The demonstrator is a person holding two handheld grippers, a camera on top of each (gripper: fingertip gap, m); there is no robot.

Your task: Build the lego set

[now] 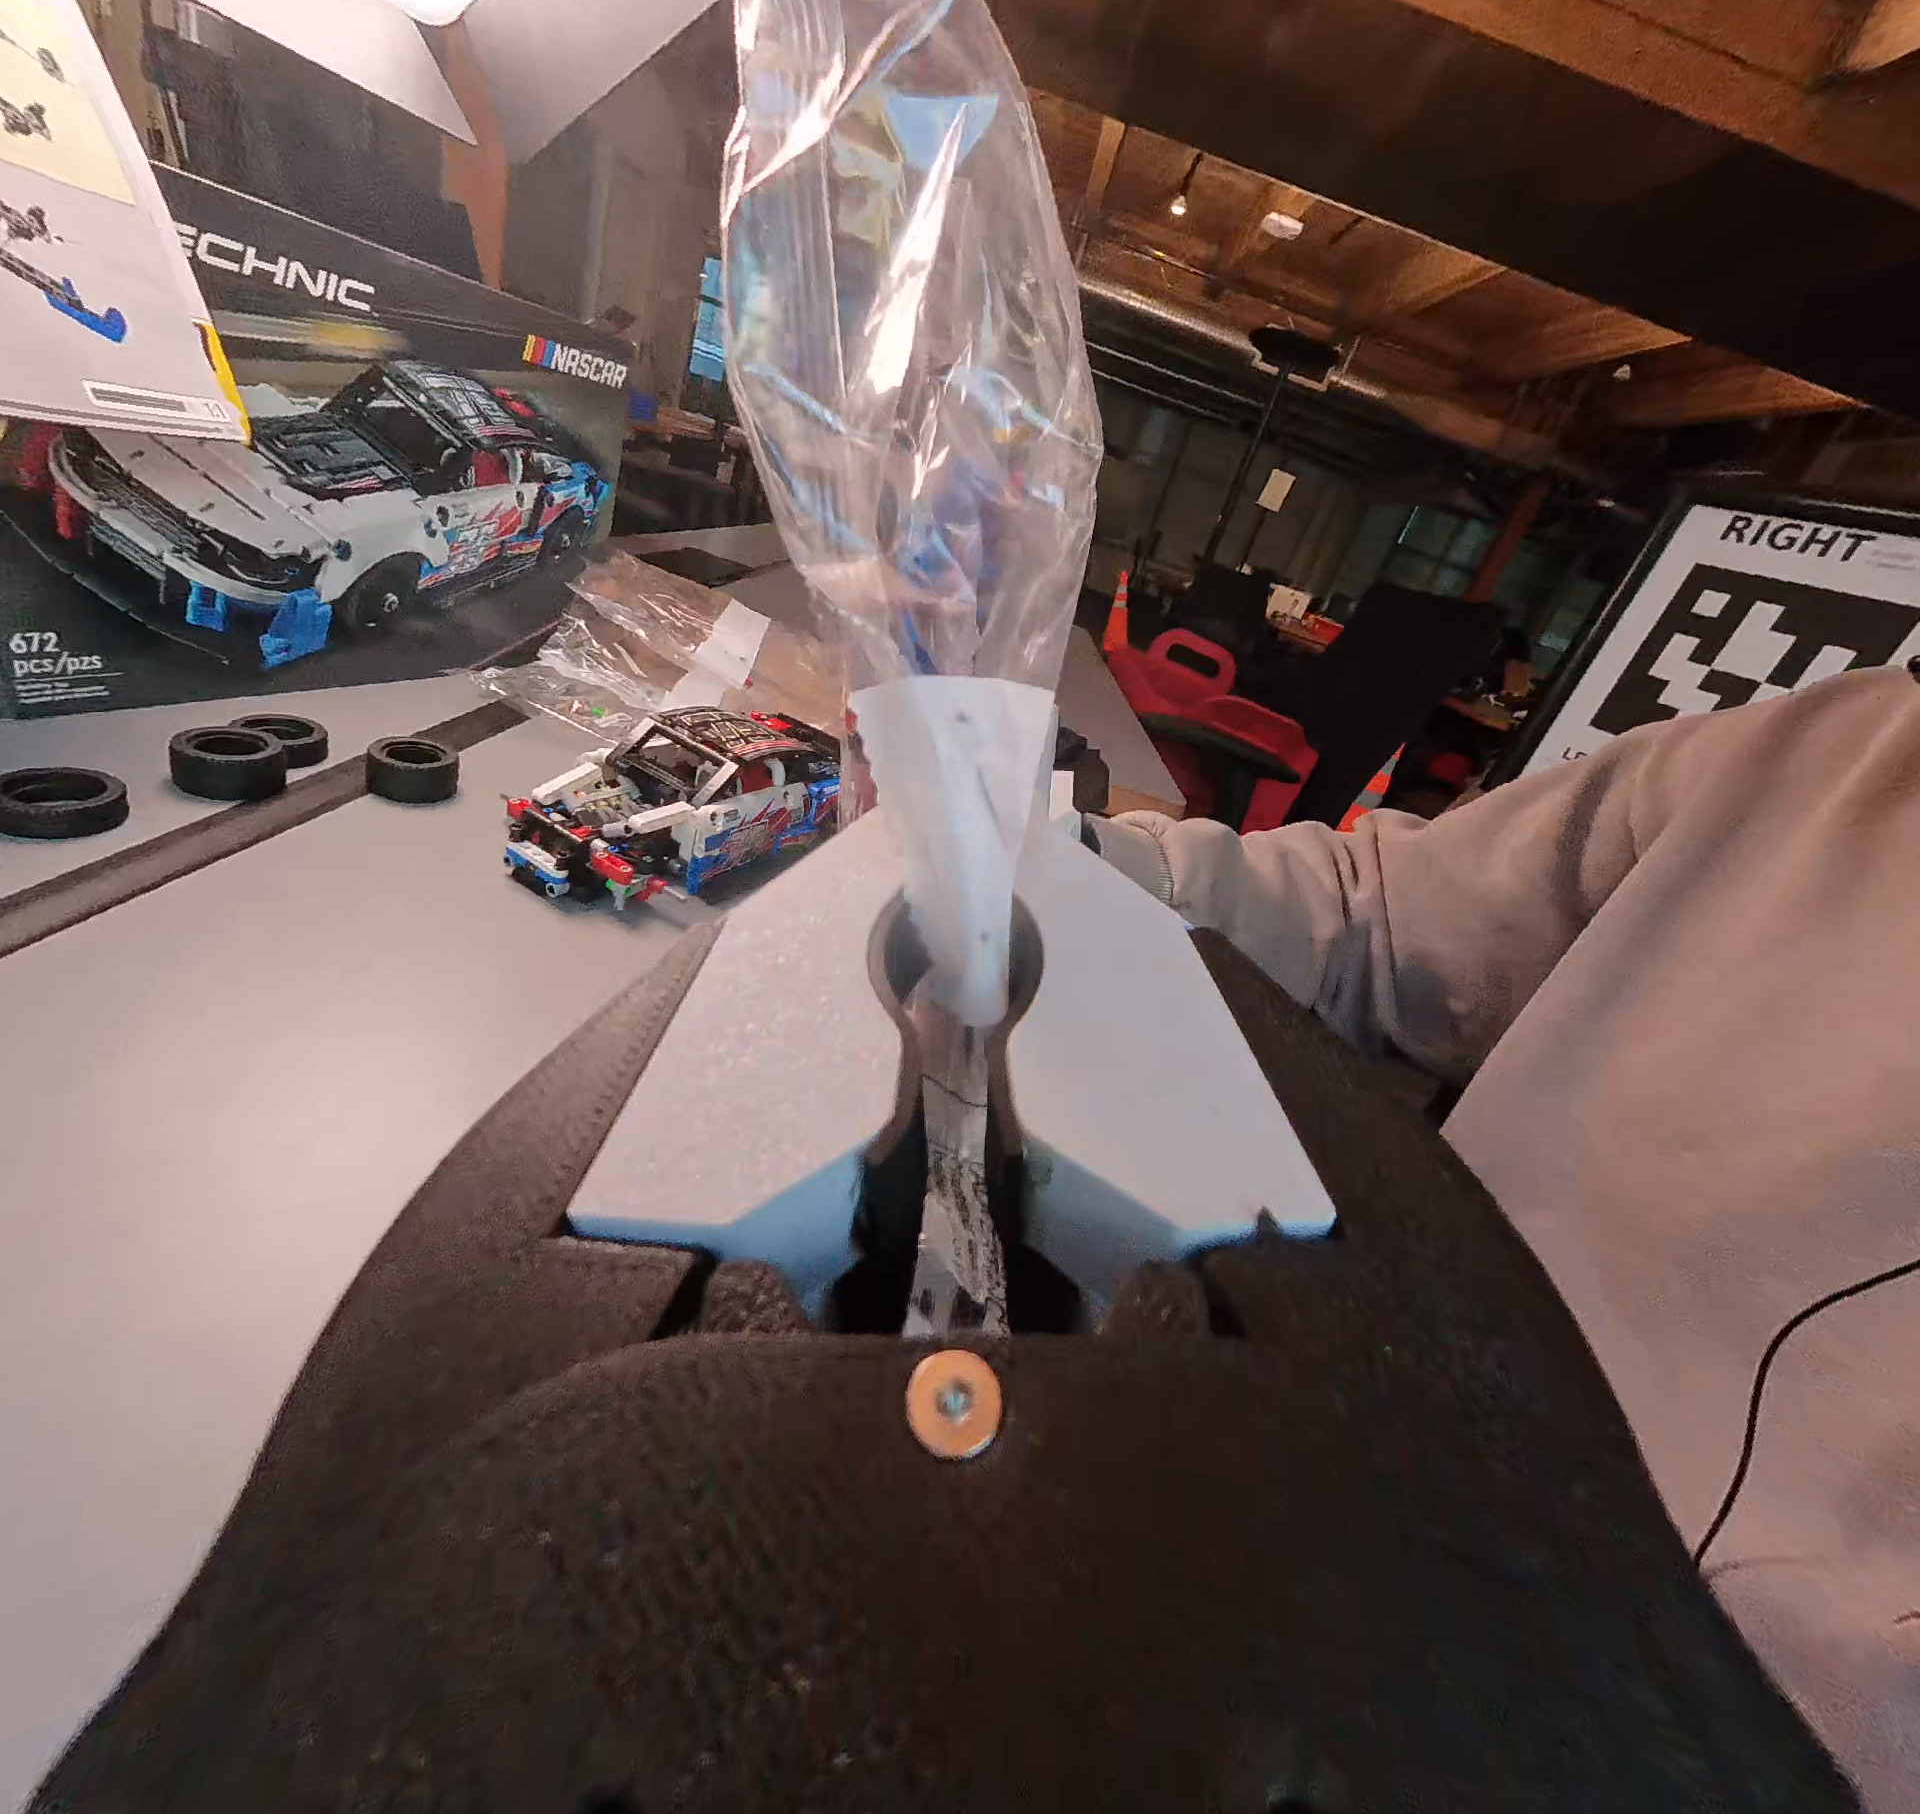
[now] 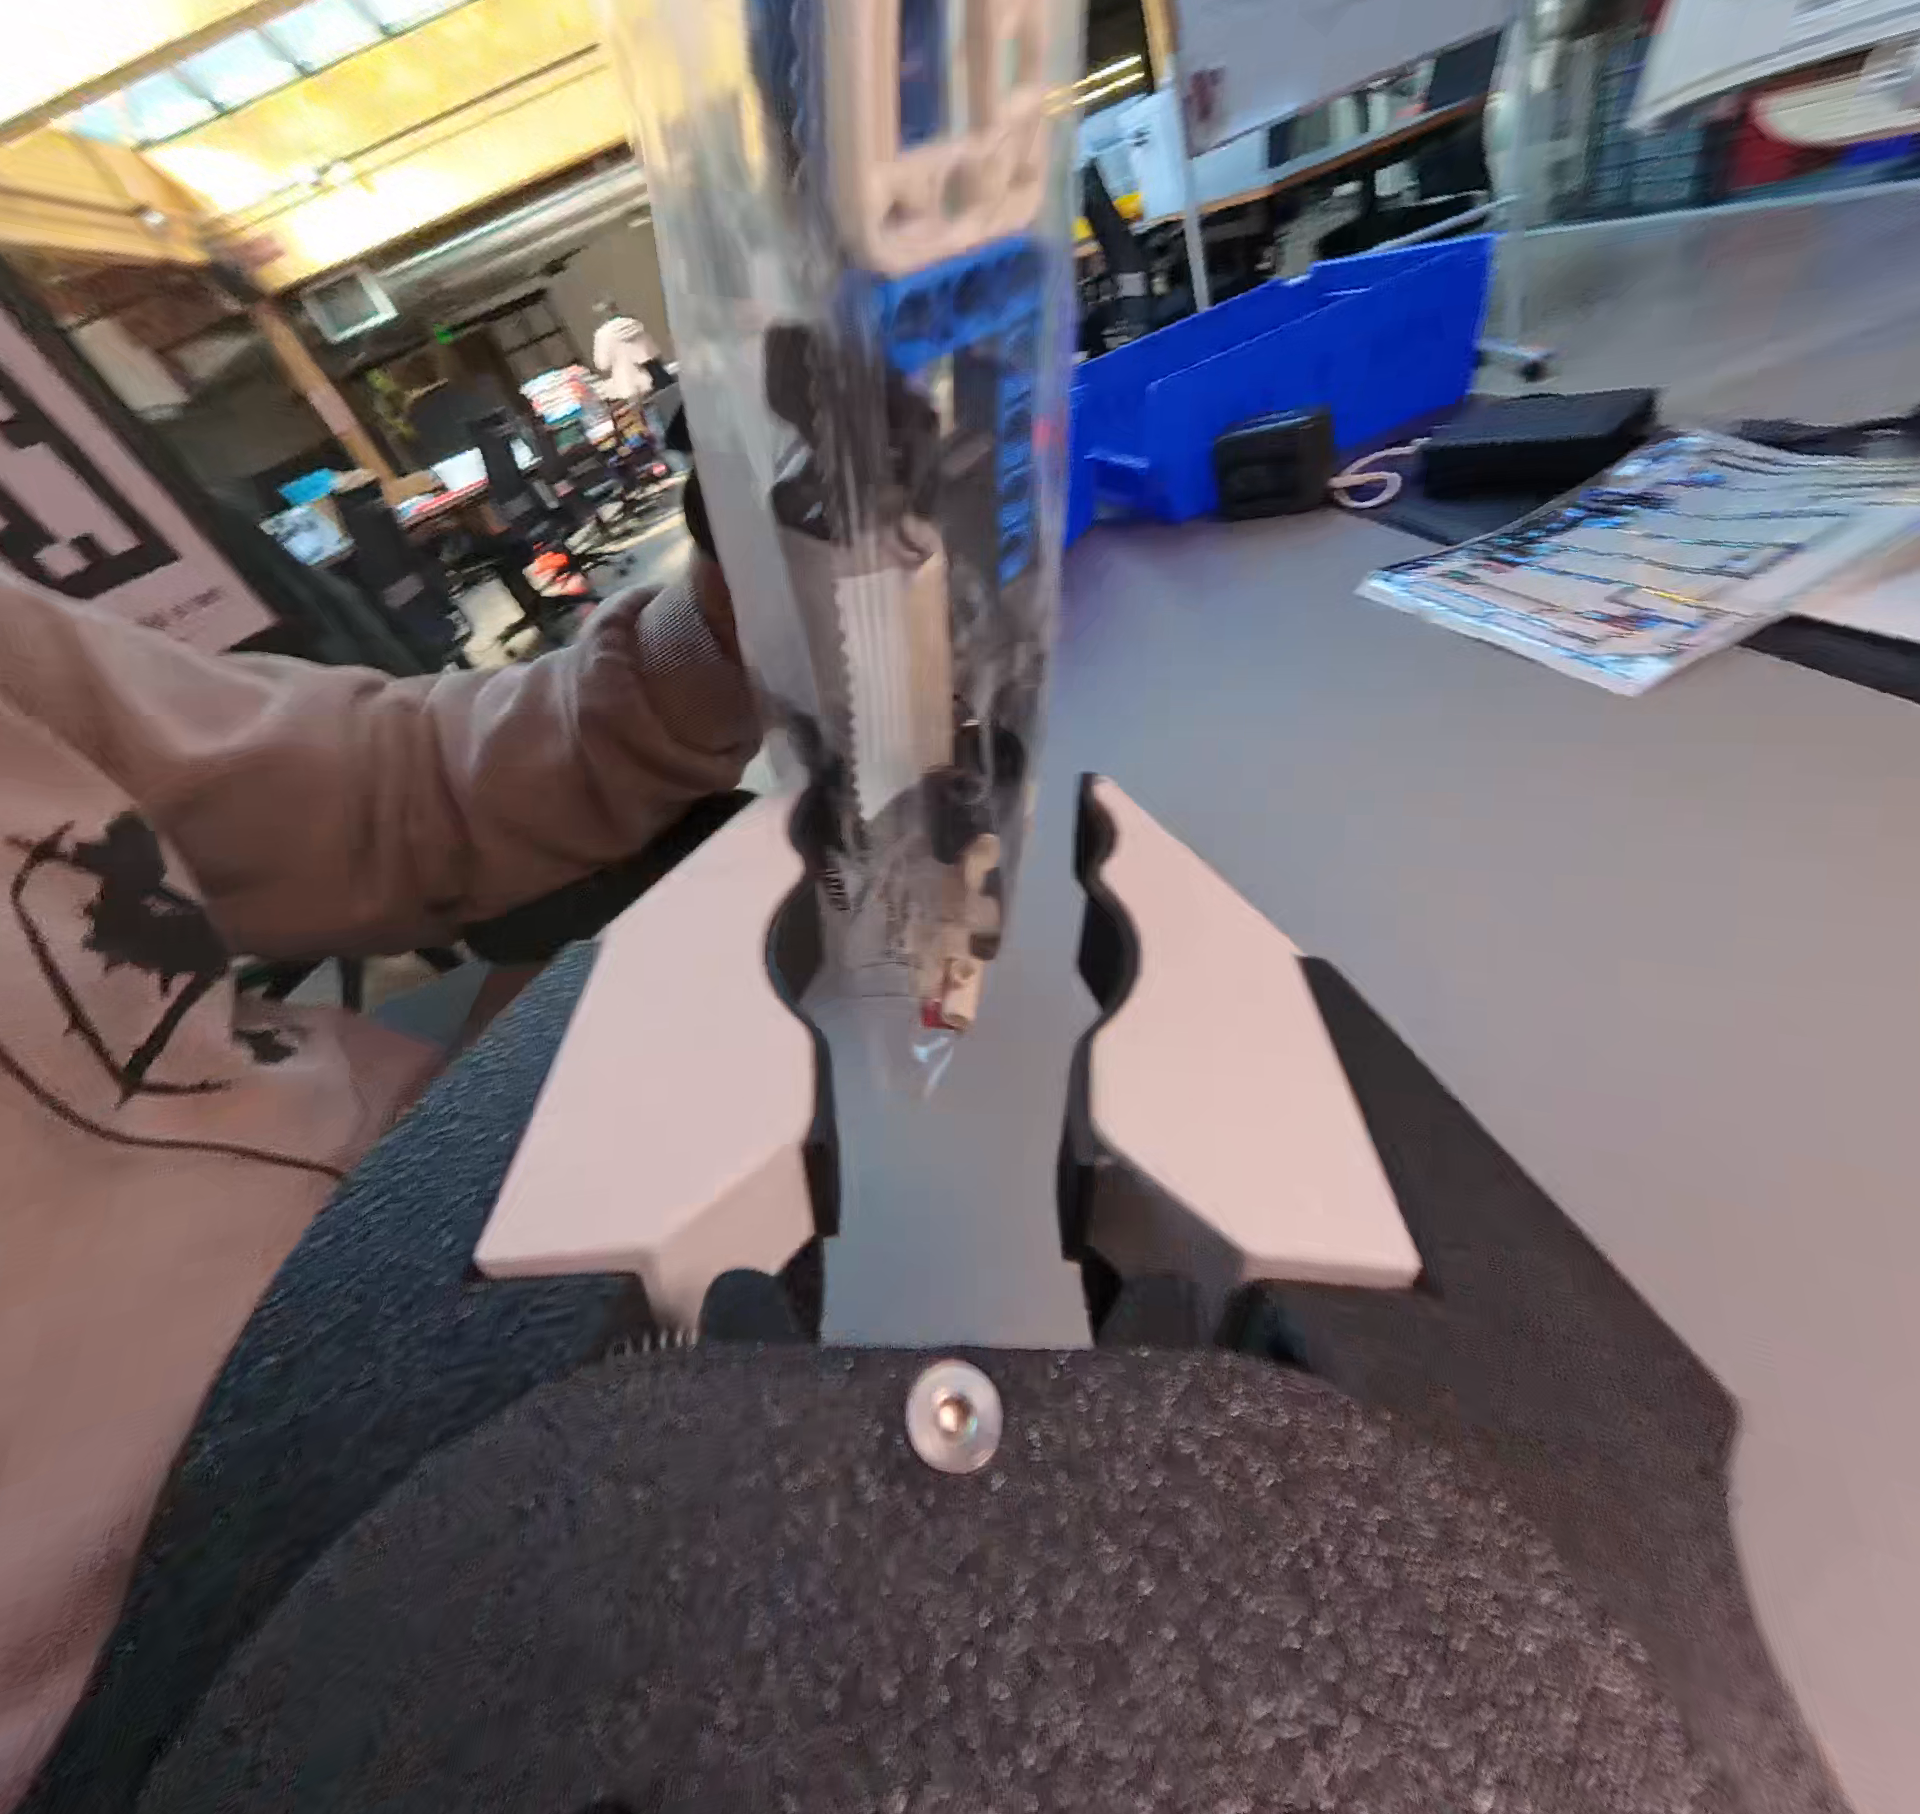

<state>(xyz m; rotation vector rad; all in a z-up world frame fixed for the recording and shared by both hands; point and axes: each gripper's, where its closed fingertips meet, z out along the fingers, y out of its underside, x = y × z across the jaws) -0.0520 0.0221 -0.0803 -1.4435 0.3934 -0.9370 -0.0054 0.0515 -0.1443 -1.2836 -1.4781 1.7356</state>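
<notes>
The left gripper (image 1: 961,975) is pinching a clear parts bag (image 1: 914,393) upright while the right gripper (image 2: 951,933), jaws wide, is reaching to tear it.

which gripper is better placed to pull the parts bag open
Right. The left gripper is already shut on the bag, so it is occupied; the right gripper is open with the bag's end between its fingers.

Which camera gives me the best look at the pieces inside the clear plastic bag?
The right wrist view: the clear plastic bag hangs close, showing blue, white and black pieces, though blurred. The left wrist view shows the bag clamped in the left gripper, its contents only a faint blue smear.
</notes>
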